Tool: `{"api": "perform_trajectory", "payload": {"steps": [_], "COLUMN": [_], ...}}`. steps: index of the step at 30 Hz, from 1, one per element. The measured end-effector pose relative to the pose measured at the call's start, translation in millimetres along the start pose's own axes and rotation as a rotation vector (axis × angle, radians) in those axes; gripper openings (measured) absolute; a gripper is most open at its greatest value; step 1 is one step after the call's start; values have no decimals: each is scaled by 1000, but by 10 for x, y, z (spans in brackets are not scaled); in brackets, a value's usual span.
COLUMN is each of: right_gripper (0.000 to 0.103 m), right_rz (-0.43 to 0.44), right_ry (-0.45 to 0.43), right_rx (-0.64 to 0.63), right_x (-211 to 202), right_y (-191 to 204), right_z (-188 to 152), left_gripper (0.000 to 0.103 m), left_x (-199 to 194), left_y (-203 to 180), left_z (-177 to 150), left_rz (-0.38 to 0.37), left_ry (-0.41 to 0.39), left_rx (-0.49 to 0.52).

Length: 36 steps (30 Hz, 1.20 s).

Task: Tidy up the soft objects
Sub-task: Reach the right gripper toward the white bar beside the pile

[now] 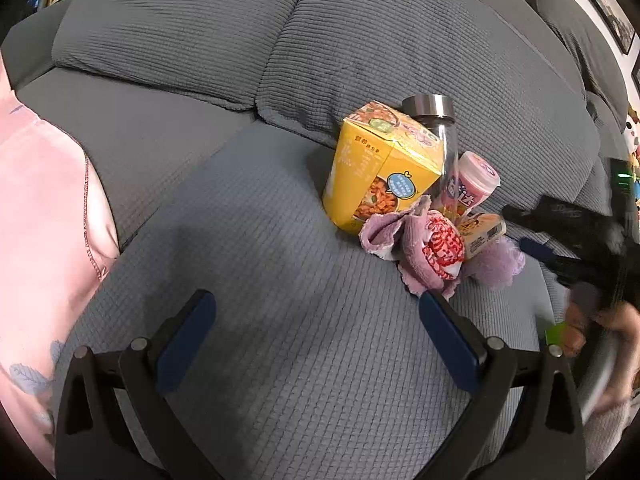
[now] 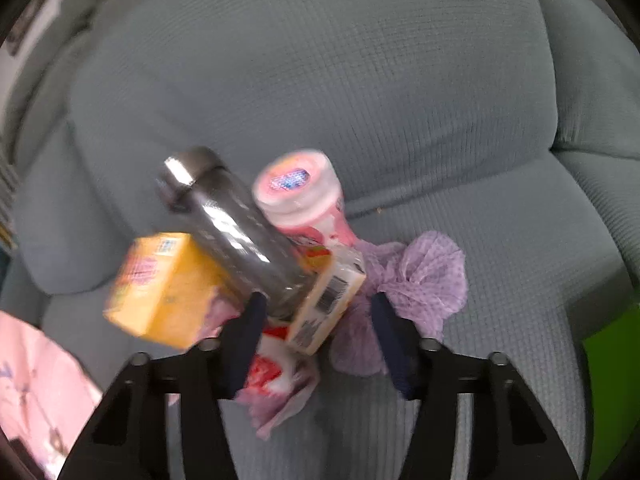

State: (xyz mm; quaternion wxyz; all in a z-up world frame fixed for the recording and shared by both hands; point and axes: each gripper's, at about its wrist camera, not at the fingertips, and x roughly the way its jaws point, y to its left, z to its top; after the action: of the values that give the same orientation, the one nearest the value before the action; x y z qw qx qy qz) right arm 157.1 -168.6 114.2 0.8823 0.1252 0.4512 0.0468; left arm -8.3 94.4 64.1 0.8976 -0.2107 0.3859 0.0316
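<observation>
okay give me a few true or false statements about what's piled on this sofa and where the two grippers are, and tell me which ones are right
1. The pile sits on a grey sofa. True.
2. The yellow box lies flat, far from the bottle. False: it stands tilted, right against the clear bottle with a metal cap.
3. The left gripper is open with nothing between its fingers. True.
4. The pink cup has a green lid. False: its lid is pink and white.
5. A purple cloth lies beside the pile. True.
6. The right gripper is clamped on the pink cup. False: its fingers flank the small barcoded carton.
</observation>
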Motion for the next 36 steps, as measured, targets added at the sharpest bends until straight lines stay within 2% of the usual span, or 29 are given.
{"api": "perform_trajectory", "payload": {"steps": [3, 5, 8, 11, 16, 20, 24, 27, 31, 33, 34, 36], "right_gripper": [46, 32, 28, 27, 25, 24, 24, 24, 24, 24, 28, 45], "right_rz": [-2, -26, -15, 52, 160, 279, 331, 275, 198, 210, 219, 250], "right_ry": [25, 23, 26, 20, 49, 155, 216, 240, 228, 189, 180, 171], "right_rx": [12, -3, 12, 28, -57, -103, -108, -119, -120, -137, -144, -148], "right_x": [210, 264, 278, 93, -400, -608, -646, -557, -459, -482, -483, -416], "right_y": [-4, 7, -27, -85, -79, -81, -94, -103, -148, -128, -105, -21], "right_z": [21, 18, -10, -66, -302, -593, -926, -1118, -1075, -981, -942, -834], "left_gripper": [101, 101, 101, 101, 101, 101, 100, 100, 95, 92, 90, 86], "left_x": [18, 25, 29, 14, 25, 35, 45, 77, 139, 185, 207, 243], "left_y": [18, 13, 8, -4, -63, -100, -123, -141, -152, -146, -138, -107], "left_z": [6, 7, 9, 4, -35, -82, -118, -155, -173, -174, -178, -180], "left_rz": [-5, -8, -4, -15, -21, -27, -34, -51, -63, -50, -41, -37], "left_ry": [8, 13, 11, 7, 19, 26, 38, 59, 85, 96, 103, 119], "left_rx": [-10, -6, -2, 1, 35, 56, 69, 76, 77, 78, 75, 61]}}
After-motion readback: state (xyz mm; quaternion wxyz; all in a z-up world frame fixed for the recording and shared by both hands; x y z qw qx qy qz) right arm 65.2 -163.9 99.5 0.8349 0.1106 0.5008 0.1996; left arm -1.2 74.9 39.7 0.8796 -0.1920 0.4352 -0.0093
